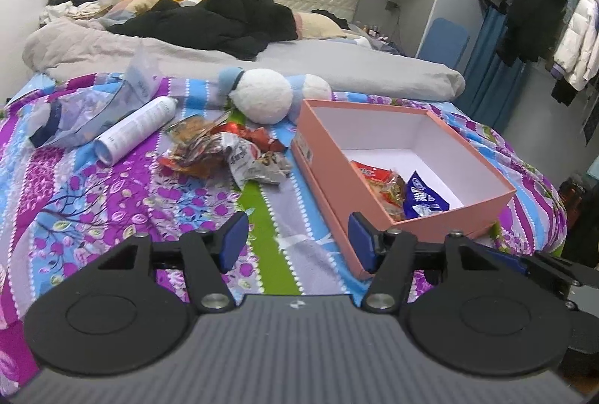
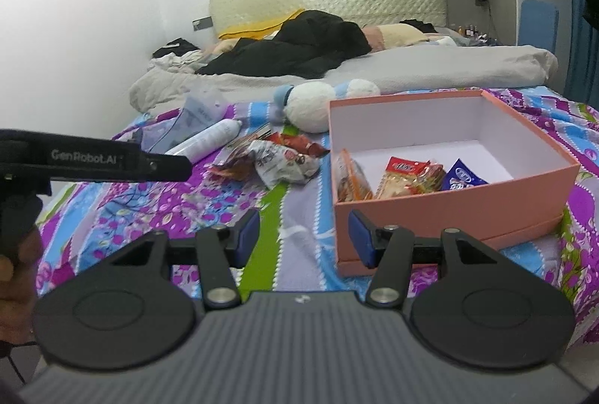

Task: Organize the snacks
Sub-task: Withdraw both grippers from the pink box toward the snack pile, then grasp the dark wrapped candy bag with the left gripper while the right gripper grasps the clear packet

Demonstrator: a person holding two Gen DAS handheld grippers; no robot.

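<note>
A pink open box sits on the patterned bedspread. Inside it lie a red snack packet, a blue packet and a clear packet with orange contents. A pile of loose snack packets lies on the bed left of the box. My left gripper hovers open near the box's near left corner, with nothing between its pads. My right gripper is open too, just in front of the box. The left gripper's black body shows side-on at the left.
A white spray can, a crumpled plastic bag and a white-and-blue plush toy lie behind the snack pile. Grey duvet and black clothes cover the bed's far half. A clothes rack stands to the right, past the bed's edge.
</note>
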